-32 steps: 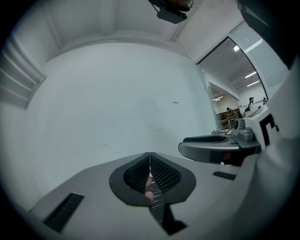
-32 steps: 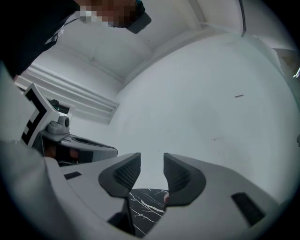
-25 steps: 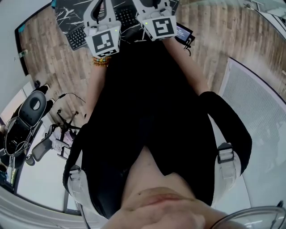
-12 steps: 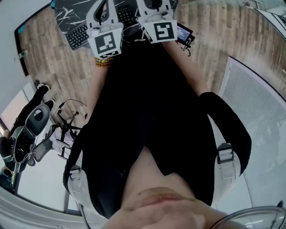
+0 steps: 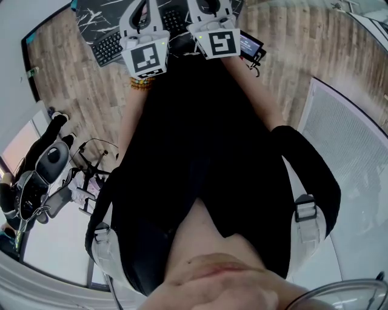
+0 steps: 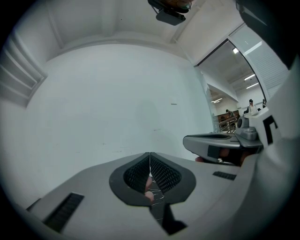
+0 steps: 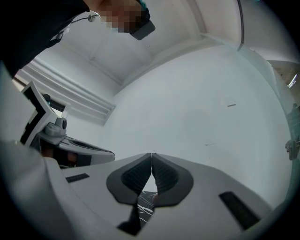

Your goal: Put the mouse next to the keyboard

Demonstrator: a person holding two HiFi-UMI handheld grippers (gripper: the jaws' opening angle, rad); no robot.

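A black keyboard lies on a black marbled desk mat at the top of the head view. Both grippers are held over it, and their marker cubes, the left and the right, hide much of the mat. I see no mouse in any view. My left gripper points up at a white wall, shut, with nothing between its pads. My right gripper also faces the wall. Its jaws are closing the last bit, meet at the tips and hold nothing. Each gripper view shows the other gripper at its side.
A dark device with a lit blue screen and a cable lies right of the right marker cube. Wood-look flooring surrounds the desk. An office chair stands at the left. A white ribbed panel fills the right.
Both marker cubes have drifted slightly up and to the right in the head view. The office chair at the left has shifted down and turned.
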